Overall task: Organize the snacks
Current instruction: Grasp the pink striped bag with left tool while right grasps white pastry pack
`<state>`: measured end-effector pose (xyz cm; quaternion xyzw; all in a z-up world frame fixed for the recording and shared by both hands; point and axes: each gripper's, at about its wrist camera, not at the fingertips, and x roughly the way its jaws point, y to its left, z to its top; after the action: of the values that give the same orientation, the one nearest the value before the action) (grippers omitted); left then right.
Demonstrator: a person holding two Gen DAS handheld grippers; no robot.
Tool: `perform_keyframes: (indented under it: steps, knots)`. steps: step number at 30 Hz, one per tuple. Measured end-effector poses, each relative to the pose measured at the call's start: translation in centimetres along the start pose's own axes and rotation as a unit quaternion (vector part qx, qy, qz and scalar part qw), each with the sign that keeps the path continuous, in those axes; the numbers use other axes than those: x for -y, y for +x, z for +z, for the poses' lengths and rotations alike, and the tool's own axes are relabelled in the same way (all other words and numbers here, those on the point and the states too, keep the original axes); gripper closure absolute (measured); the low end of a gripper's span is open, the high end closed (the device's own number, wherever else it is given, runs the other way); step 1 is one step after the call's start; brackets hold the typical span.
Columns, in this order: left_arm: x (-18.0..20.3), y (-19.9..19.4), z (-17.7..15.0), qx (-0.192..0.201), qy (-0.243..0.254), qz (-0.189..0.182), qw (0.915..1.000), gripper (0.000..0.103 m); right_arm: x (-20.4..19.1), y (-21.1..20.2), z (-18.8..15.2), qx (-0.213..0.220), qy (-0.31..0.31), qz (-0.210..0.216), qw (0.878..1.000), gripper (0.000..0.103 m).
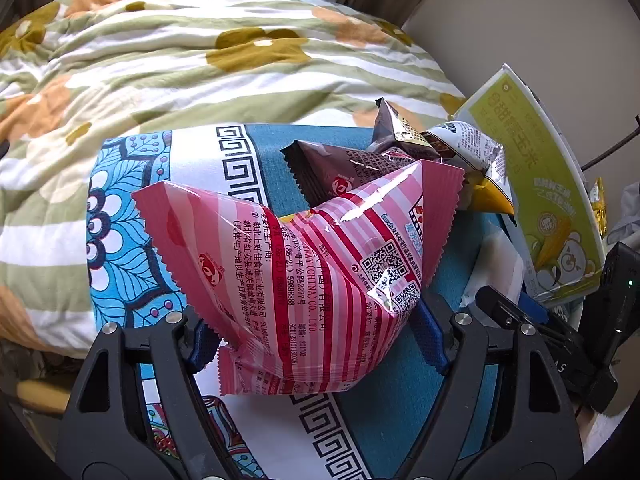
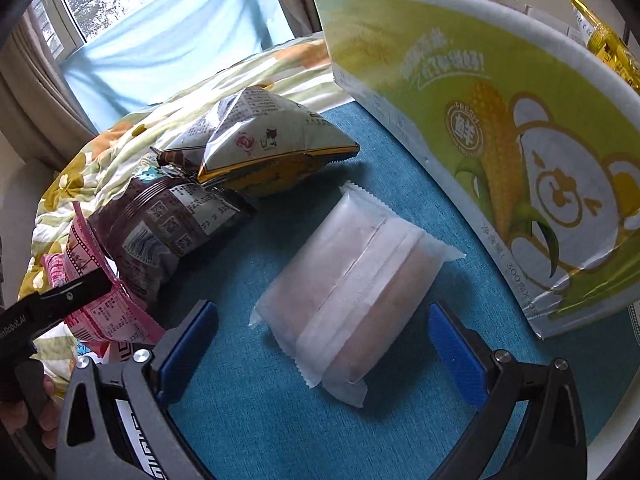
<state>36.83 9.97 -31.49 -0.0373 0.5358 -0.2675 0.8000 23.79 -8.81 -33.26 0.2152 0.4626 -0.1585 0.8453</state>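
A pink striped snack bag (image 1: 304,264) lies on the teal patterned cloth (image 1: 272,152), and my left gripper (image 1: 316,336) is shut on its crumpled lower end, both blue pads pressing its sides. From the right wrist view the same pink bag (image 2: 100,312) shows at the left under one of the left gripper's black fingers (image 2: 76,292). My right gripper (image 2: 320,344) stands open around the near end of a translucent white packet (image 2: 352,292), its pads clear of the wrapper.
A brown snack bag (image 2: 160,232) and a white-and-yellow bag (image 2: 272,140) lie behind the pink one. A green corn-print box (image 2: 500,140) stands on the right with gold packets (image 2: 604,40) in it. A flowered quilt (image 1: 160,60) lies beyond the cloth.
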Motion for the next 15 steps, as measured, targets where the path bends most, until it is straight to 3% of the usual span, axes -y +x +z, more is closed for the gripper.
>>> perform_keyframes:
  steps: [4,15]
  knots:
    - [0.2,-0.4,-0.7,0.003,-0.003,-0.002,1.0000,0.032,0.3,0.6,0.1,-0.003,0.013,-0.001,1.000,0.000]
    - [0.0,-1.1,-2.0,-0.001,-0.006,-0.001,1.0000,0.032,-0.8,2.3,1.1,0.008,-0.009,-0.040,0.999,0.000]
